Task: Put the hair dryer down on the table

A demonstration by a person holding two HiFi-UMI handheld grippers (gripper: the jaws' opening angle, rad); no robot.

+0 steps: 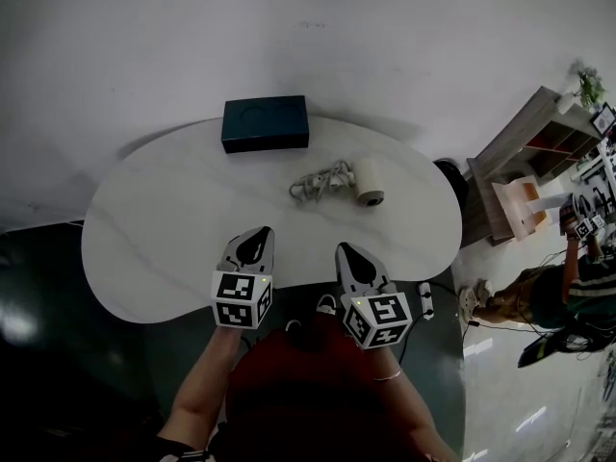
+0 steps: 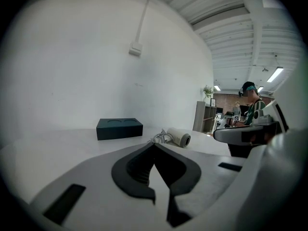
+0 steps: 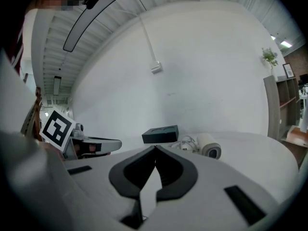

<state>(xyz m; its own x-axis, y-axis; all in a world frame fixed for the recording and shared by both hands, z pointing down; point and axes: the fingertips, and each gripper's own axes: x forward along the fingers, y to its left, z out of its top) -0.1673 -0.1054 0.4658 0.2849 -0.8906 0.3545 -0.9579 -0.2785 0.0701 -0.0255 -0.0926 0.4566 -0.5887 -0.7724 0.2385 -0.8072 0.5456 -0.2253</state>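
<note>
White wall (image 1: 385, 37) behind pale curved table (image 1: 144, 219), dark floor, shelf (image 1: 539, 152) perhaps wooden off right, dryer (image 1: 367, 183) lying ahead of both, dark box (image 1: 266, 123) beyond, left gripper (image 1: 256, 235) and right gripper (image 1: 346, 250) clenched, empty.

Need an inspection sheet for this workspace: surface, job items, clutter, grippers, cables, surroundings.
Surface: white table with a rounded outline; no spills seen.
Job's things: hair dryer lies on its side on the table, right of centre; neither gripper touches it.
Clutter: dark box at the far edge, apart from the dryer.
Grippers: left gripper and right gripper are both shut with nothing between the jaws, over the near edge.
Cables: the dryer's cord is bundled on the table at its left.
Surroundings: white wall behind; shelf unit and another person off to the right.
</note>
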